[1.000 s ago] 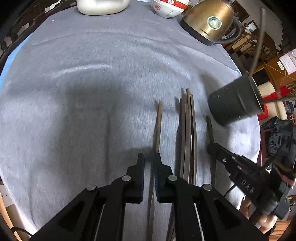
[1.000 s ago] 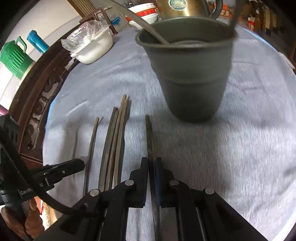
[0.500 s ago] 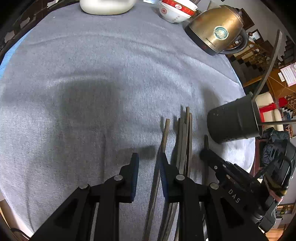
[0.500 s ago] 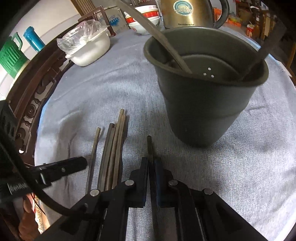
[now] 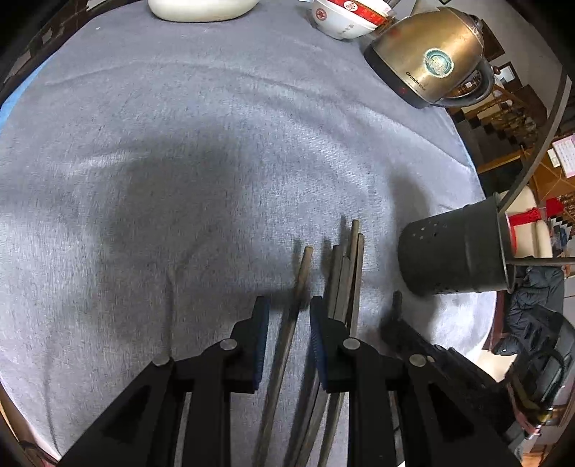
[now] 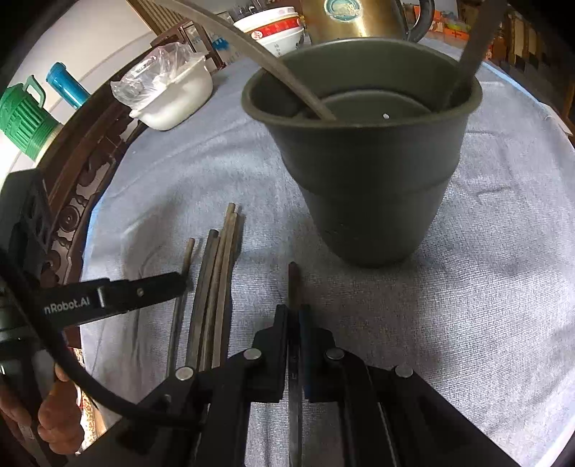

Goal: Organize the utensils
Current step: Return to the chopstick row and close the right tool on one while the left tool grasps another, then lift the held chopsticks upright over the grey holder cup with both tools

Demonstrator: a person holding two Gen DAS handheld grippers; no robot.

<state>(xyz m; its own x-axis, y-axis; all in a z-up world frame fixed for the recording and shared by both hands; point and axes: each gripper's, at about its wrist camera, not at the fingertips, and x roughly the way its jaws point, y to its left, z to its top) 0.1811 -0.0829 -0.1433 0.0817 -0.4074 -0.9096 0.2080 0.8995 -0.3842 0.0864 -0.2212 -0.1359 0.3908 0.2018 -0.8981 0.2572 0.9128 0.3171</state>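
On the grey cloth a single dark chopstick (image 5: 303,266) lies between the pads of my left gripper (image 5: 289,305), which is open and does not press on it. Just to its right several more chopsticks (image 5: 346,266) lie bundled. My right gripper (image 6: 294,312) is shut on another chopstick (image 6: 293,280), whose tip points at the foot of the dark green holder (image 6: 370,172). Two long utensil handles (image 6: 251,46) lean out of that holder. In the right wrist view, the left gripper (image 6: 179,283) reaches in beside the single chopstick (image 6: 188,251) and the bundle (image 6: 219,258).
A brass kettle (image 5: 431,61), stacked red-and-white bowls (image 5: 345,18) and a white lidded dish (image 6: 172,97) stand at the far edge. A green jug (image 6: 21,118) sits beyond the carved wooden table rim (image 6: 72,201). A person's hand (image 6: 61,424) holds the left gripper.
The left gripper's jaws have parted from the single chopstick and it has shifted across the cloth. In the right view the holder looms closer and less chopstick shows ahead of the pads.
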